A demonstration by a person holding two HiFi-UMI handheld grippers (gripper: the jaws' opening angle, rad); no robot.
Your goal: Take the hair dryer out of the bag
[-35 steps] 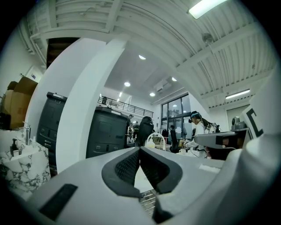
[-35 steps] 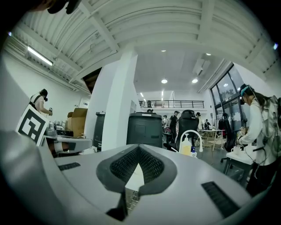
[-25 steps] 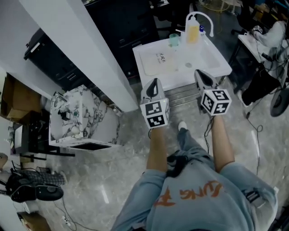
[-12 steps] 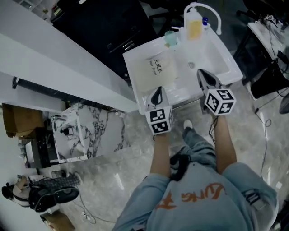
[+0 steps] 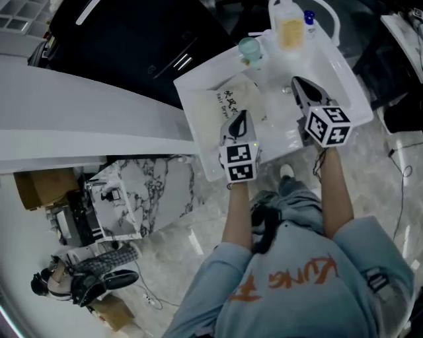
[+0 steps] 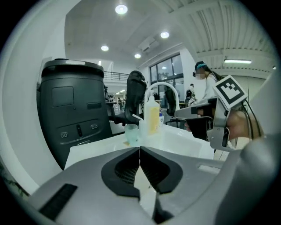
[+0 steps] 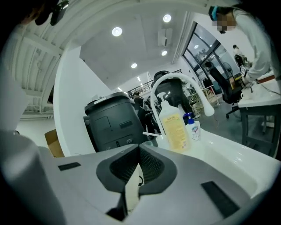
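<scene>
A flat cream cloth bag (image 5: 228, 100) with black print lies on the left part of the white sink top (image 5: 198, 142). No hair dryer shows in any view. My left gripper (image 5: 237, 117) hovers over the bag's near end, jaws together with nothing between them; in the left gripper view the left gripper (image 6: 139, 148) points toward the cup and bottle. To the right, my right gripper (image 5: 299, 82) is above the basin, also shut and empty. The right gripper view has the right gripper (image 7: 139, 147) aimed at the faucet and bottles.
At the sink's back stand a pale green cup (image 5: 250, 47), a bottle of yellow liquid (image 5: 291, 26), a small blue-capped bottle (image 5: 309, 16) and a white faucet (image 5: 332, 18). A black machine (image 5: 132, 46) sits left of the sink. A marble-patterned box (image 5: 142, 191) is on the floor.
Both grippers have moved forward and down, from short of the sink's front edge to over it. The left one now hangs above the bag. Both stayed shut.
</scene>
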